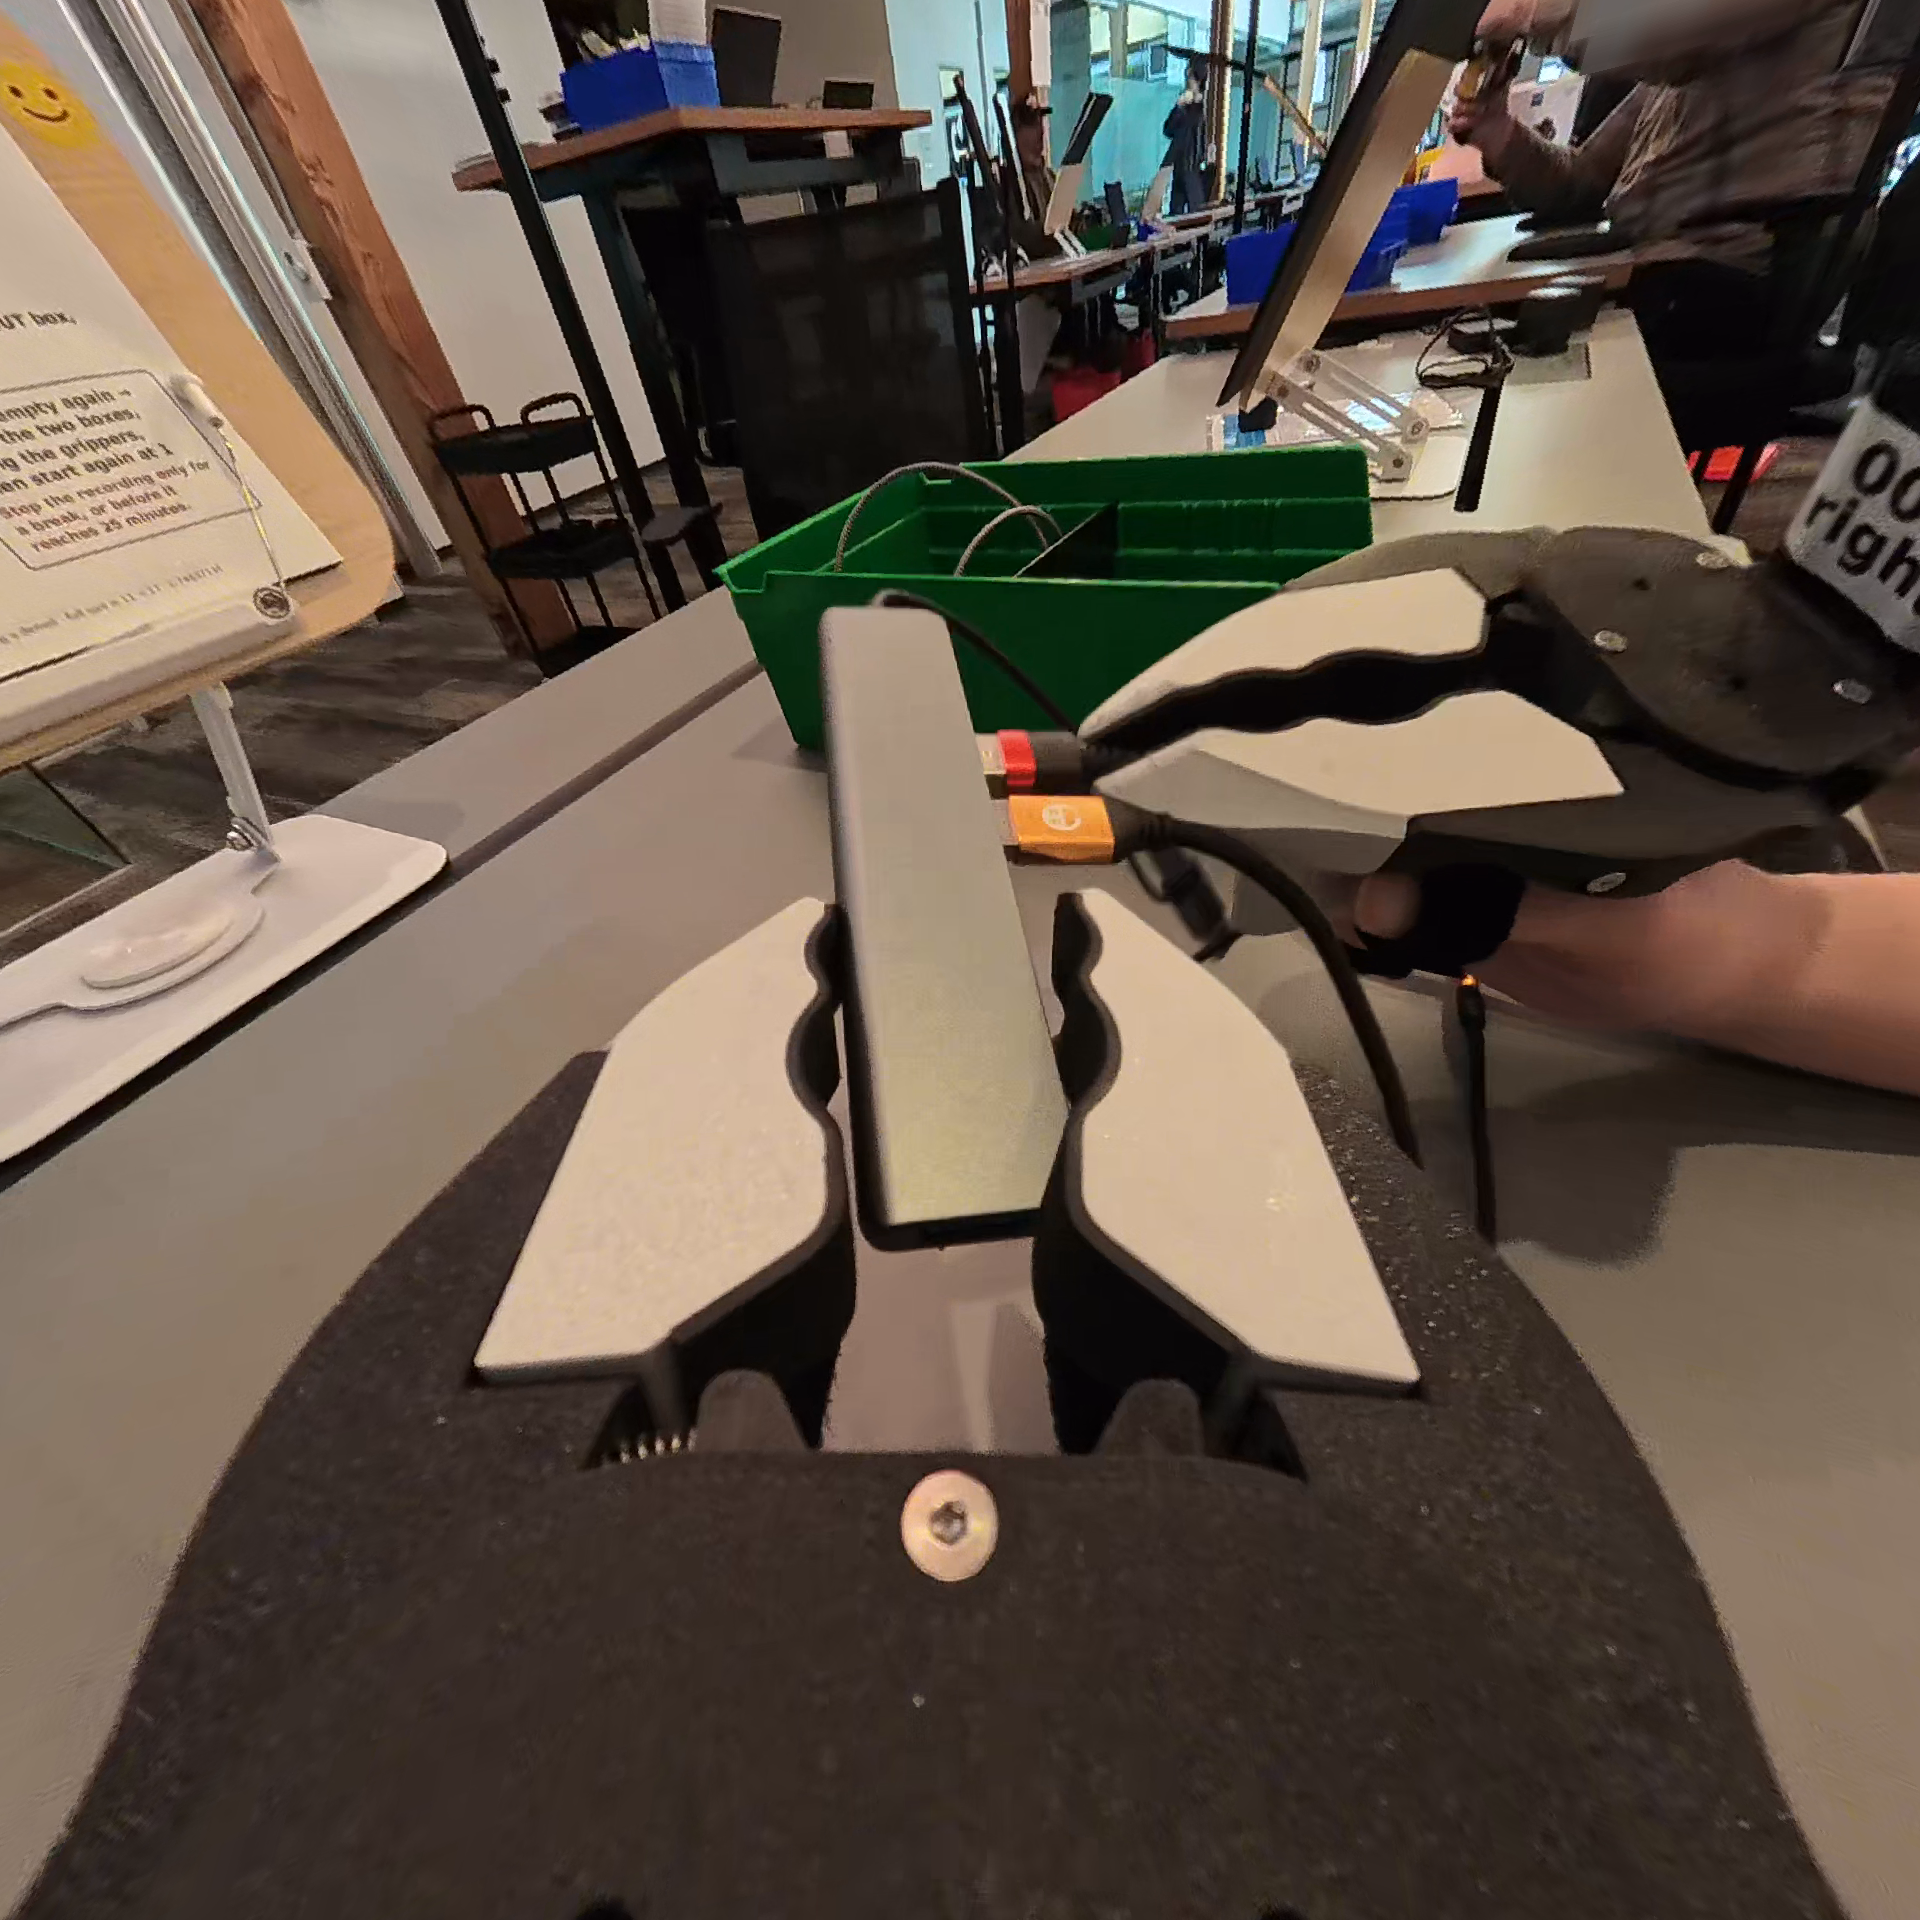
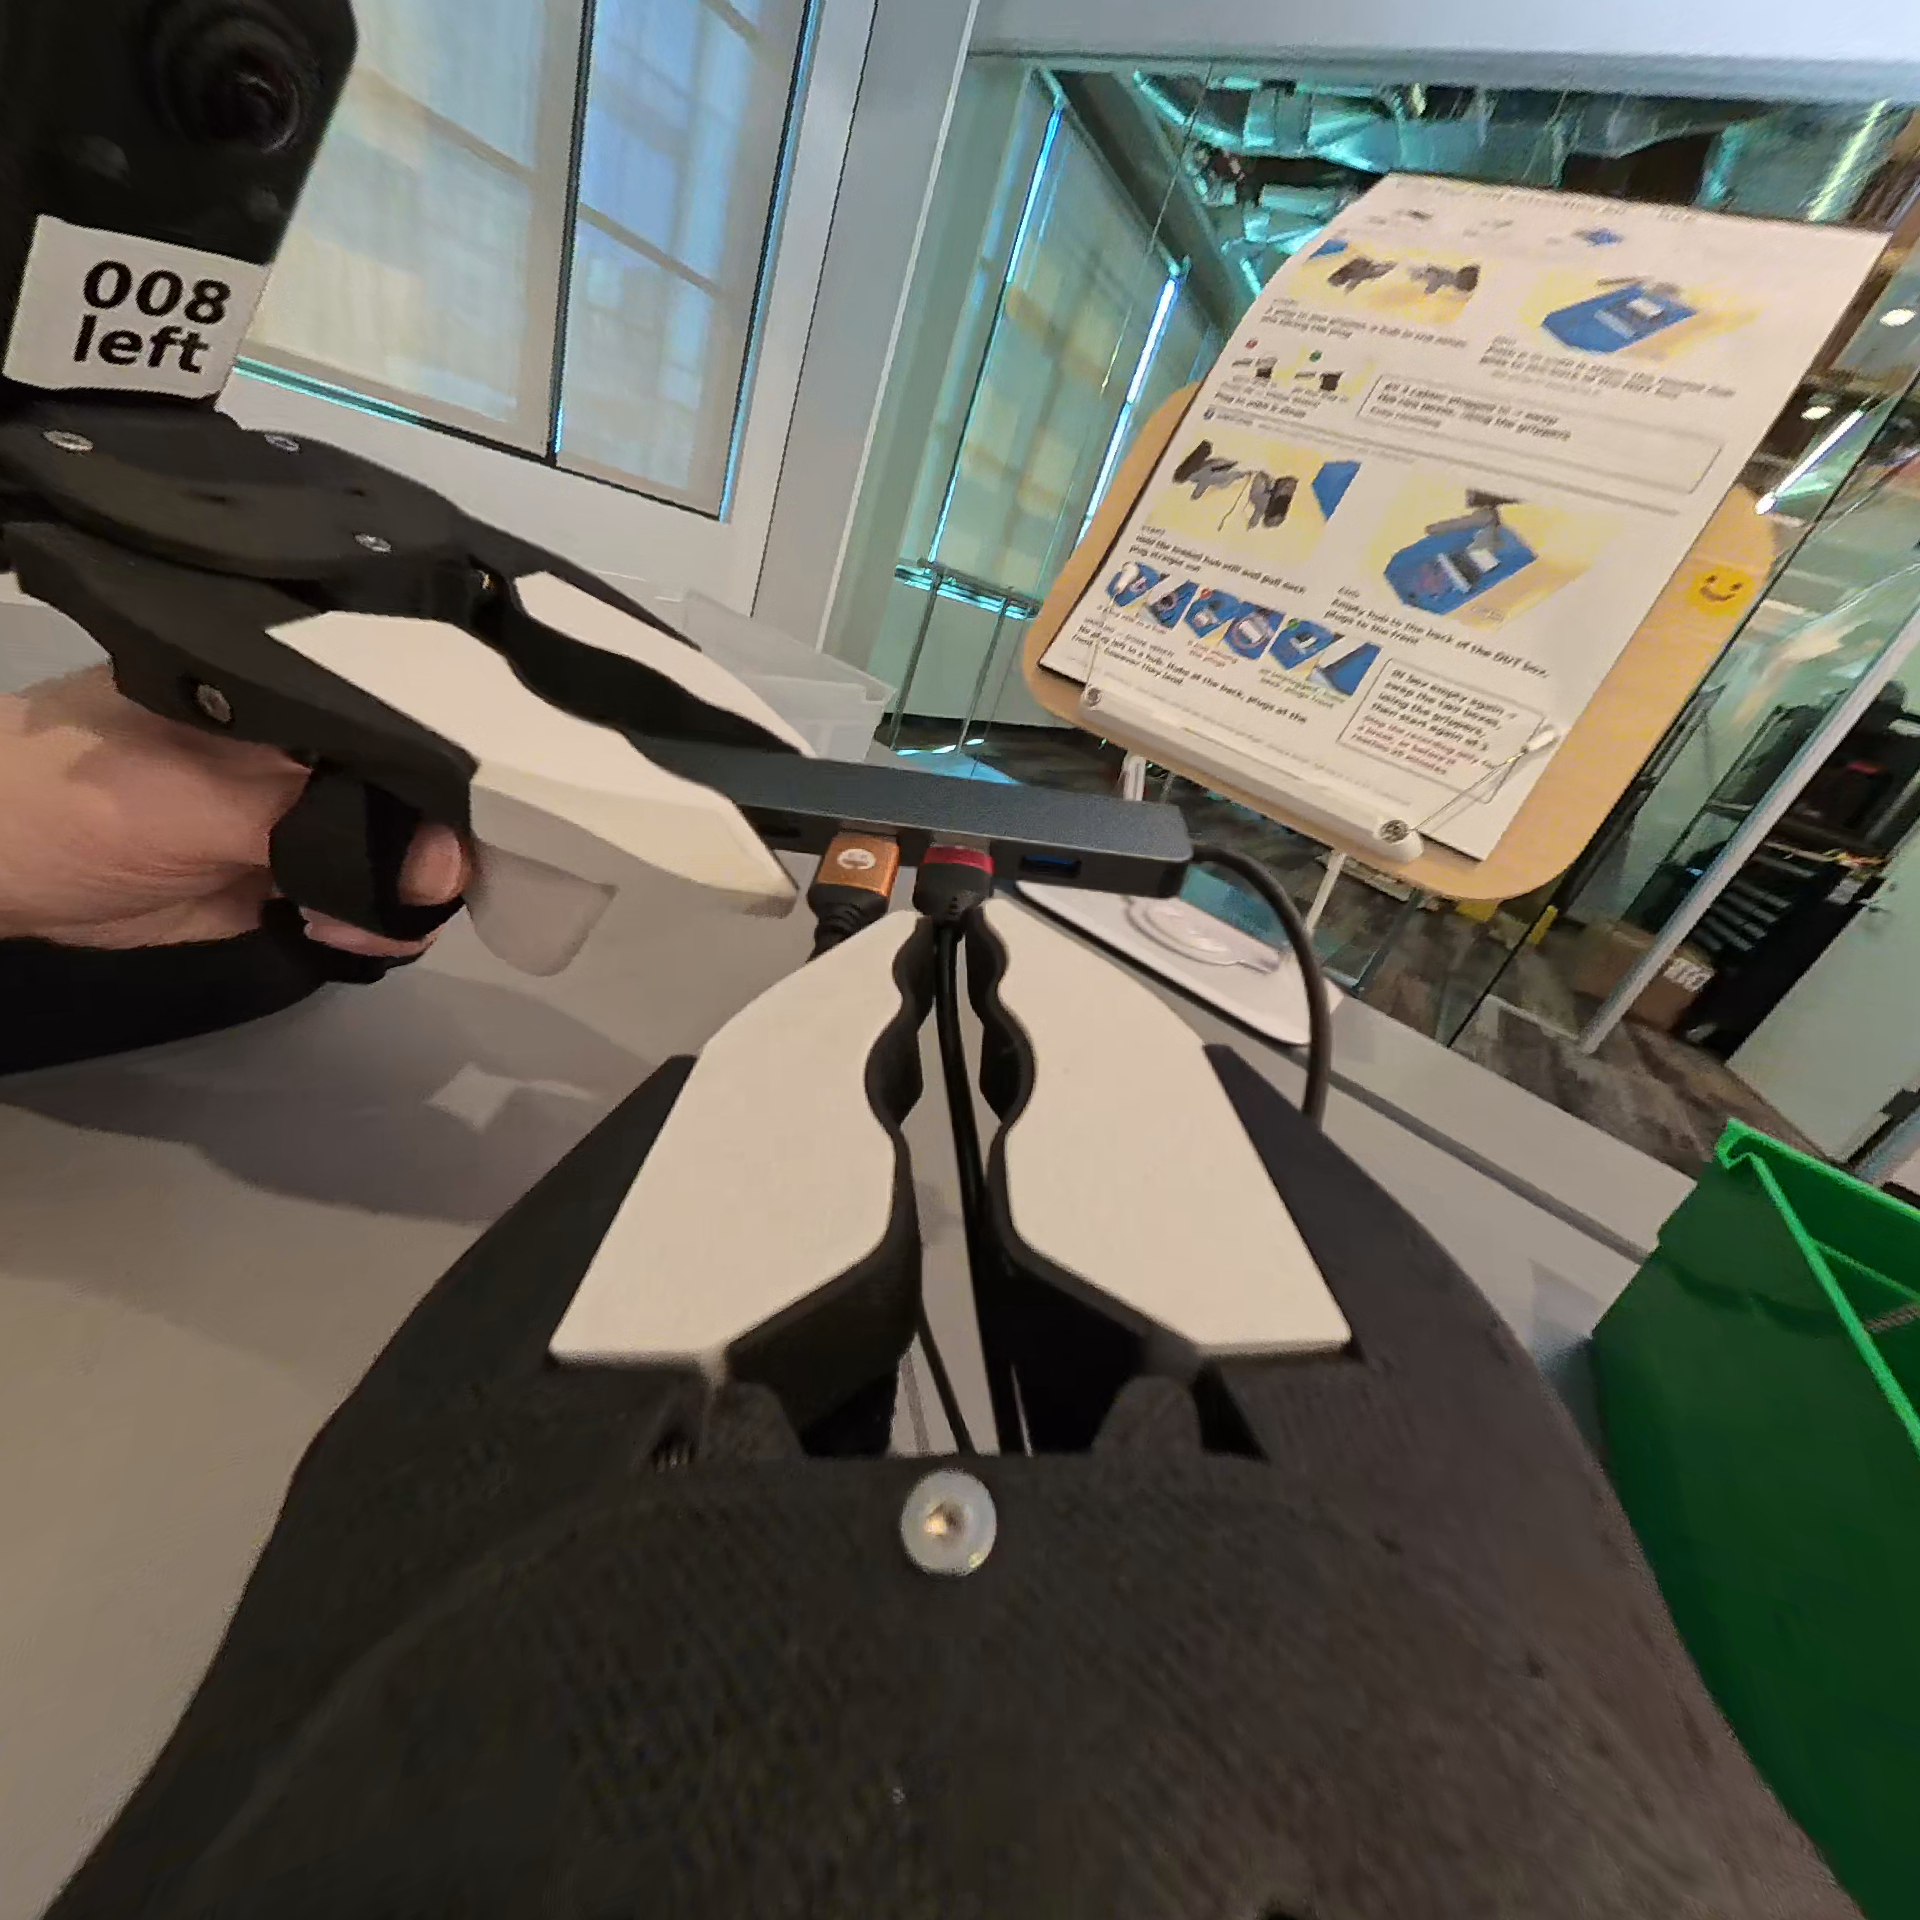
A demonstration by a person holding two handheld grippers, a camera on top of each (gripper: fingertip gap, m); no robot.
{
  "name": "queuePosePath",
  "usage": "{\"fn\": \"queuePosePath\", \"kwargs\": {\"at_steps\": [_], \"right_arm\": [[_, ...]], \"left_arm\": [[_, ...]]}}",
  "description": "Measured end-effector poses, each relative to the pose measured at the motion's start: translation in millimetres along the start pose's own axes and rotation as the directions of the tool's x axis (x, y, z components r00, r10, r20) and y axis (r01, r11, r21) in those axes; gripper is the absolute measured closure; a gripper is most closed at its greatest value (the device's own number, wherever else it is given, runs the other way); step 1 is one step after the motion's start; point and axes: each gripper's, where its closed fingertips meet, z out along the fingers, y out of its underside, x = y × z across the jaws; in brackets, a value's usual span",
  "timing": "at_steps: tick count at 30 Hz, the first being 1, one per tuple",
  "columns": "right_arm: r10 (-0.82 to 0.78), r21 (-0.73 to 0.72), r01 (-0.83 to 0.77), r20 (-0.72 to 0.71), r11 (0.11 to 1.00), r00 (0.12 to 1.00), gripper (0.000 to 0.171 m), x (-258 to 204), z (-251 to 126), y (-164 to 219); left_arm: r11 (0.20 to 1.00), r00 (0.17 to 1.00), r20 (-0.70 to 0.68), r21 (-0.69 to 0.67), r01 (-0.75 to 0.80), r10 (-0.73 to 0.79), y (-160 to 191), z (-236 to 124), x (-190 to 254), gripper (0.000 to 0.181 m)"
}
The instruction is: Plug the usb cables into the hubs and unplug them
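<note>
Your left gripper [image 1: 940, 935] fingers cover the near end of the hub [image 1: 925, 904], so you can't see how deep it sits. The red plug [image 2: 948, 868] hides its metal tip inside the hub, same for the orange plug [image 2: 854, 862]. Your right gripper [image 2: 951, 951] fingers hide most of the black cable [image 2: 961, 1122] past the plug; where it ends is out of view. The green bin [image 2: 1766, 1455] is cut off by the right edge in your right wrist view, contents unseen there. The instruction sheet [image 1: 94, 468] is cropped at the left edge in your left wrist view. Background people are too small and blurred to tell. Your right hand [image 1: 1621, 956] runs off frame.
</note>
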Motion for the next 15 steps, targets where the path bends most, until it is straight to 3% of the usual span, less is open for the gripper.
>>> {"fn": "queuePosePath", "kwargs": {"at_steps": [15], "right_arm": [[-0.002,-0.062,0.003,0.017,0.998,1.0,0.165,0,-1,10]], "left_arm": [[0.993,0.997,0.007,-0.09,-0.072,0.073,12,1,4,0.14]]}}
